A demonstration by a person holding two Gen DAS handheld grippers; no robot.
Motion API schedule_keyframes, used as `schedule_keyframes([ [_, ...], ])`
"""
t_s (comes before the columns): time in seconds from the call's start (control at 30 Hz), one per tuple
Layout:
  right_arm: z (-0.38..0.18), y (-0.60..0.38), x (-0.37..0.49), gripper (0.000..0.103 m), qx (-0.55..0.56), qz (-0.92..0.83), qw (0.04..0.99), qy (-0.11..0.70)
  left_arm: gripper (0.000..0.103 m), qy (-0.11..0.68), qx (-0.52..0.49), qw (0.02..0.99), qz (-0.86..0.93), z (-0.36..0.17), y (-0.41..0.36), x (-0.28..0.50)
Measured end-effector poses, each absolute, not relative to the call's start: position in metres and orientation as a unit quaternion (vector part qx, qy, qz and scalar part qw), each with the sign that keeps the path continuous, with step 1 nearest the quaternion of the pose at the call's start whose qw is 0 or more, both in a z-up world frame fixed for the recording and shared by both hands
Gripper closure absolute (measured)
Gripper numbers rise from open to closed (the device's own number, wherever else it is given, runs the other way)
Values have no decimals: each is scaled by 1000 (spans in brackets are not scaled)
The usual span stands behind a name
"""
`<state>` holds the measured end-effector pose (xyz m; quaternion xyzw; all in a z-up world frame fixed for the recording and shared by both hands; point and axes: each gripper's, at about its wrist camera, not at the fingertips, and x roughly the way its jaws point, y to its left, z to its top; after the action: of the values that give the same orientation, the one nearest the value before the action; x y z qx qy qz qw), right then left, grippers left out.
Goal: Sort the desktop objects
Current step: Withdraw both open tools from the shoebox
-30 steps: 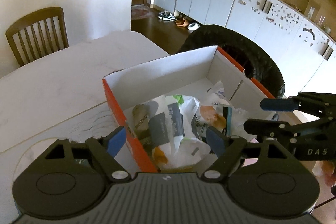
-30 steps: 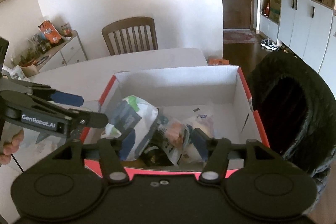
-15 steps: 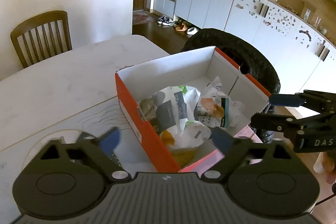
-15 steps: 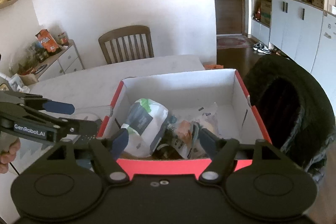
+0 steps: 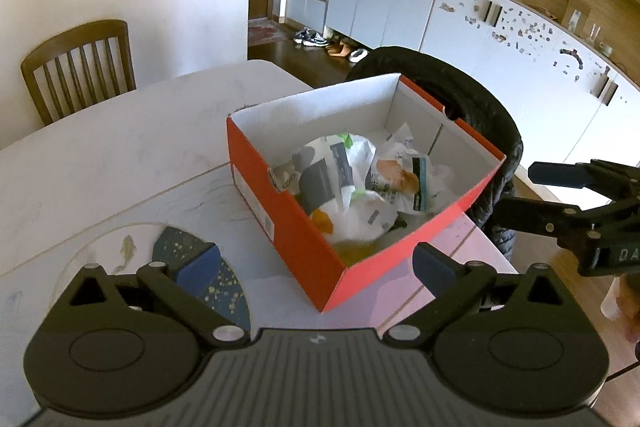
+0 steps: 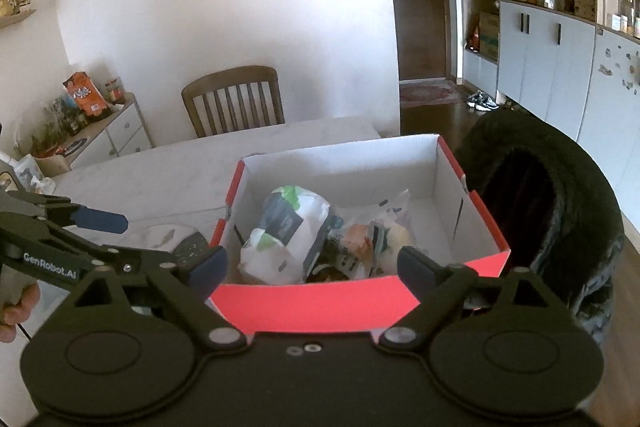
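Tools point(image 5: 314, 263) apart, box point(image 5: 296, 227) between

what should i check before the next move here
1. Left hand-held gripper open and holding nothing: ok.
2. Right hand-held gripper open and holding nothing: ok.
3. Box upright on the table: ok.
4. Wrappers lie inside the box, below its rim: ok.
5. Dark disc on the table beside the box, not sorted: not ok.
6. Anything more on the table behind the grippers: cannot tell.
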<state>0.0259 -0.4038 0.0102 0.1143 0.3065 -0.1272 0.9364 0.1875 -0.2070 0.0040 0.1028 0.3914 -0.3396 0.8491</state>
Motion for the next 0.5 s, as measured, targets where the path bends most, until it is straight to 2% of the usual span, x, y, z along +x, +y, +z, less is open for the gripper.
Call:
schedule_keyframes([
  [0.5, 9, -378, 21, 11, 112, -134, 935, 307, 0, 380, 109, 853, -342, 6, -188, 175],
])
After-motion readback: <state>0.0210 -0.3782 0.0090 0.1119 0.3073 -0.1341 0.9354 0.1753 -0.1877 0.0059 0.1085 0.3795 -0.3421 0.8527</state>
